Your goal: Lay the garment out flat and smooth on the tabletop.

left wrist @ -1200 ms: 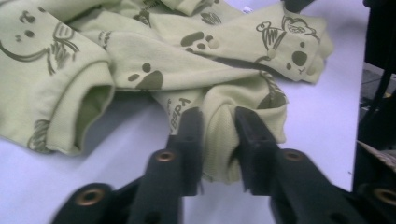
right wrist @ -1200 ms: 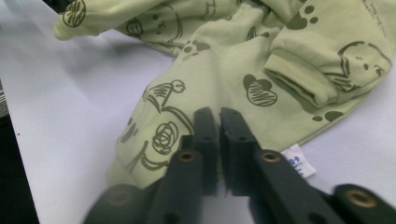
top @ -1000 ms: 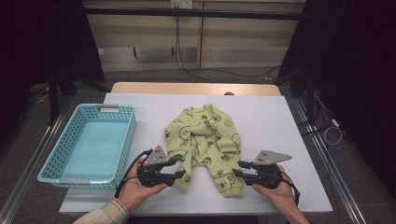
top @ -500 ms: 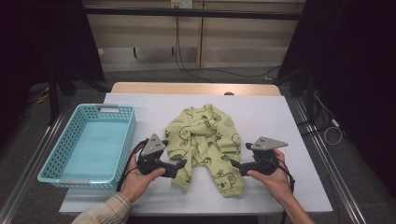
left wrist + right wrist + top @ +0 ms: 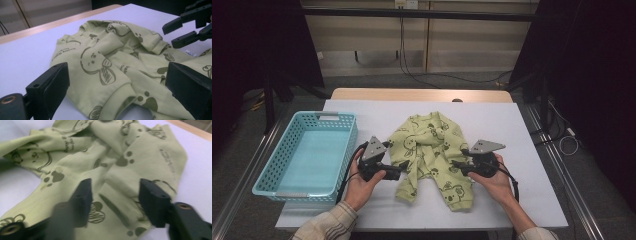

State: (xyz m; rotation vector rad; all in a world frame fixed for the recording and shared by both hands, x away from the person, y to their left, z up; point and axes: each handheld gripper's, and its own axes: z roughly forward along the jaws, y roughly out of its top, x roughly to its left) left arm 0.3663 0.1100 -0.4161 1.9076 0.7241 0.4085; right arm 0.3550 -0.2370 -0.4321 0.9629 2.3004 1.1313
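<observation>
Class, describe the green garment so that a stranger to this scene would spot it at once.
On the white table, right of the light blue plastic basket, lies a crumpled pale green cloth garment between two black grippers. Its dark bear and paw prints set it apart.

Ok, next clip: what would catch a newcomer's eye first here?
The crumpled light-green garment with bear and paw prints, lying mid-table on the white table. The left gripper and right gripper flank it from either side, jaws apart and clamping no cloth. A turquoise basket sits at the table's left edge.
</observation>
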